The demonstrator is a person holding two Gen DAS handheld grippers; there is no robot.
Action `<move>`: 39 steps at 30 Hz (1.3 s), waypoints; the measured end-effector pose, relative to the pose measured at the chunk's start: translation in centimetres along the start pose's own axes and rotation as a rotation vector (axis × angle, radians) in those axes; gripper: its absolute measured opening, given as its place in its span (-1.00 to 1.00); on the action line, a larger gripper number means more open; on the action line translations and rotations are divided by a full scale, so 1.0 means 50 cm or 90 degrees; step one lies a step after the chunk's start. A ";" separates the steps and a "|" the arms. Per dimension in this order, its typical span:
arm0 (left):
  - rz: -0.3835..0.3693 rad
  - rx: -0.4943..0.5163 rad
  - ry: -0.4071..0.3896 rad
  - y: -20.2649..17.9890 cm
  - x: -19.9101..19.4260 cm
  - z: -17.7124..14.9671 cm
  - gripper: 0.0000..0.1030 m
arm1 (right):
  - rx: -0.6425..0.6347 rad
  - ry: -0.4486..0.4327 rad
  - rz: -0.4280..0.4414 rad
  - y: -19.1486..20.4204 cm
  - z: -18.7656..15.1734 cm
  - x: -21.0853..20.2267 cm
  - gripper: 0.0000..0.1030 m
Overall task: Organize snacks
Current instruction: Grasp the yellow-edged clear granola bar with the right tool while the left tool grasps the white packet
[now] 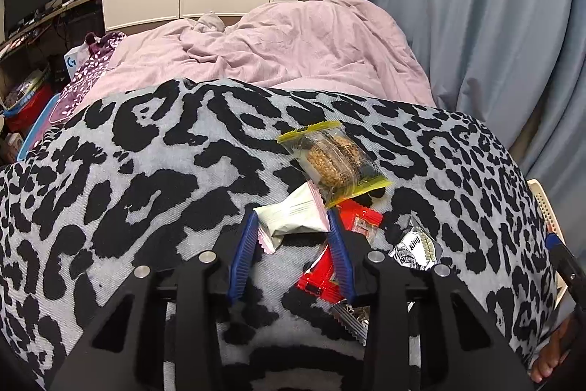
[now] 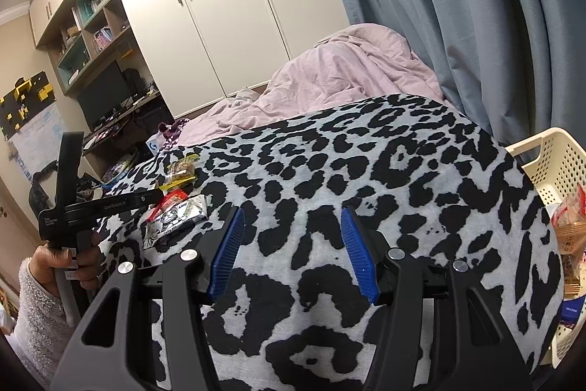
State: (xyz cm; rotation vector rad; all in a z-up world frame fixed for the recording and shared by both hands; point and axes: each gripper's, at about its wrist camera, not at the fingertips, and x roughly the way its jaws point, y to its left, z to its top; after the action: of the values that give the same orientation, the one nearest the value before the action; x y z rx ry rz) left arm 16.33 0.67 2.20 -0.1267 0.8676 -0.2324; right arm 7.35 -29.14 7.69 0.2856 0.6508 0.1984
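Observation:
A pile of snack packets lies on the leopard-print blanket [image 1: 146,171]. My left gripper [image 1: 293,226] is open, its blue fingers on either side of a white packet with pink edges [image 1: 293,218]. Beyond lies a clear yellow-edged bar packet [image 1: 337,160]. A red packet [image 1: 322,273] and a silver black-printed packet [image 1: 417,248] lie to the right. My right gripper [image 2: 291,237] is open and empty over bare blanket [image 2: 329,171]. The right wrist view shows the pile at far left: the silver packet [image 2: 175,215], the red one [image 2: 172,198] and the yellow one [image 2: 181,173].
A cream perforated basket [image 2: 556,163] holding several snacks stands at the blanket's right edge. A rumpled pink duvet [image 1: 293,50] lies beyond the blanket. Blue curtains [image 1: 476,24] hang on the right. Shelves and a desk with a monitor [image 2: 106,94] stand at the left.

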 end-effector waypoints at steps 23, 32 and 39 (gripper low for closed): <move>-0.020 -0.024 -0.001 0.045 -0.017 -0.007 -0.30 | -0.071 0.030 0.069 0.139 0.044 0.071 0.10; -0.040 -0.019 -0.007 0.042 -0.016 -0.004 -0.41 | -0.092 0.076 0.101 0.171 0.063 0.114 0.10; -0.045 -0.013 -0.047 0.049 -0.067 -0.010 -0.41 | -0.124 0.126 0.121 0.218 0.087 0.187 0.10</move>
State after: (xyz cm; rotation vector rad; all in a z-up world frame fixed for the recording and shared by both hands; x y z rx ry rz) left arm 14.22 3.86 3.87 -0.1848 0.7937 -0.2832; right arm 16.32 -17.19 9.21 0.1412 0.7946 0.4739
